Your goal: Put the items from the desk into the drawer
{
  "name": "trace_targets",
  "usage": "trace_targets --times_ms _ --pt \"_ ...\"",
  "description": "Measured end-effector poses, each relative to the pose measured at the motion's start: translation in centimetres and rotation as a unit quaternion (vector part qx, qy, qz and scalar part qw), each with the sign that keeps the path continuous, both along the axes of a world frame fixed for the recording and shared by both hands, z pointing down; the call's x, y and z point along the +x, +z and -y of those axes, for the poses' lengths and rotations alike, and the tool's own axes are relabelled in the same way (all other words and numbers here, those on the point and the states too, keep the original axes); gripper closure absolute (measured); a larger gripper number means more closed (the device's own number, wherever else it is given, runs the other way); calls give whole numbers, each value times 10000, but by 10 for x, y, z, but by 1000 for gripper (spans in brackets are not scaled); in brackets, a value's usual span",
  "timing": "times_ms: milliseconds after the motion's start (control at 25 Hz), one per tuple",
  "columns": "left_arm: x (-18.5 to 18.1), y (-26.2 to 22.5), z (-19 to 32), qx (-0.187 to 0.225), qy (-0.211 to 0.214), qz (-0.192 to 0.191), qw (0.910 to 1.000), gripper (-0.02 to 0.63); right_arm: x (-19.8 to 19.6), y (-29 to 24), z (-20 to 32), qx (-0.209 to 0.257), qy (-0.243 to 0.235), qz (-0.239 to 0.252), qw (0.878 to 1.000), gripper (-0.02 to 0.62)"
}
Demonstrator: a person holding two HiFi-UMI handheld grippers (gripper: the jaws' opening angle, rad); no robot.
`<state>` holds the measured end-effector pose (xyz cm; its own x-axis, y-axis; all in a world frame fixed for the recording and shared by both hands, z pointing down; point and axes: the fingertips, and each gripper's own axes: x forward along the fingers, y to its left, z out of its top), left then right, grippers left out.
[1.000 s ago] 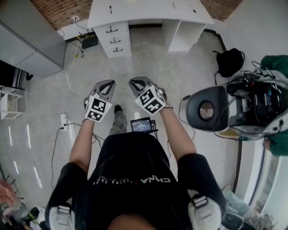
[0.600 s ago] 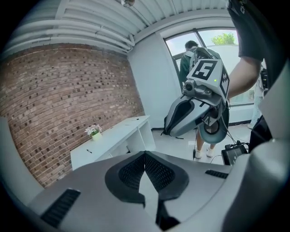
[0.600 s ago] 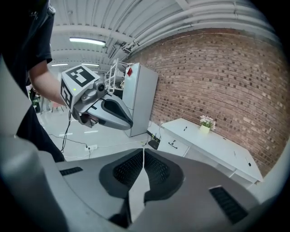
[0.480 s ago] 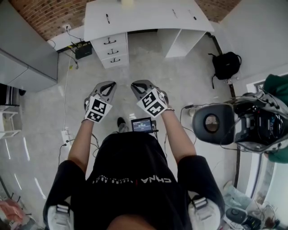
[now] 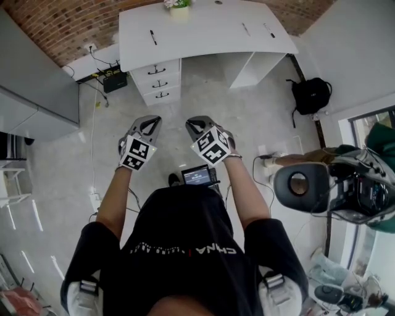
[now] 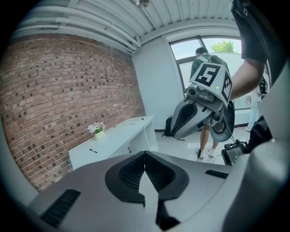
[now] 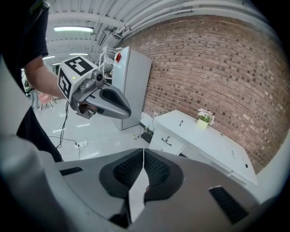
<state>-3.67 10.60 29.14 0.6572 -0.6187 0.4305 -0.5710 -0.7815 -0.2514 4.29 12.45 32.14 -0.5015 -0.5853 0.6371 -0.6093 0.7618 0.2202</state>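
Jaws of the left gripper (image 5: pixel 148 120) are pressed together on nothing. Those of the right gripper (image 5: pixel 196 121), just beside it, are likewise together and empty. Both are held out in front of the person, above the floor, pointing toward the white desk (image 5: pixel 203 34) and well apart from it. The desk's long axis runs left to right across the head view. Under its left end sits a stack of three drawers (image 5: pixel 158 82), all pushed in. On the top, from the left, lies a black pen (image 5: pixel 153 37), its long axis running back to front with a slight slant. A small potted plant (image 5: pixel 179 7) stands at the back edge. Toward the right end are a thin pen-like item (image 5: pixel 246 28) and a shorter dark item (image 5: pixel 269 30), slanted the same way and too small to identify. A black backpack (image 5: pixel 310 95) lies on the floor further right.
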Motion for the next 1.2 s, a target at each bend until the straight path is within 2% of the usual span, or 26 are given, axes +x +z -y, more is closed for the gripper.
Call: trace_targets --times_ms 160,360,720,1000,1200 --pt "-4 4 33 -214 -90 -124 9997 595 -6 1 35 -103 -4 -48 9999 580" --pt "-5 15 75 -414 -269 -112 9987 595 -8 20 75 -470 -323 -49 9984 580" --pt "-12 22 169 -388 -677 82 9969 595 -17 21 191 -355 -603 143 9974 580" --pt "-2 9 242 -184 -754 101 9969 595 -3 3 274 -176 -453 234 9985 578" --pt "33 6 311 -360 -1002 223 9941 595 44 -2 355 -397 -584 346 9969 580"
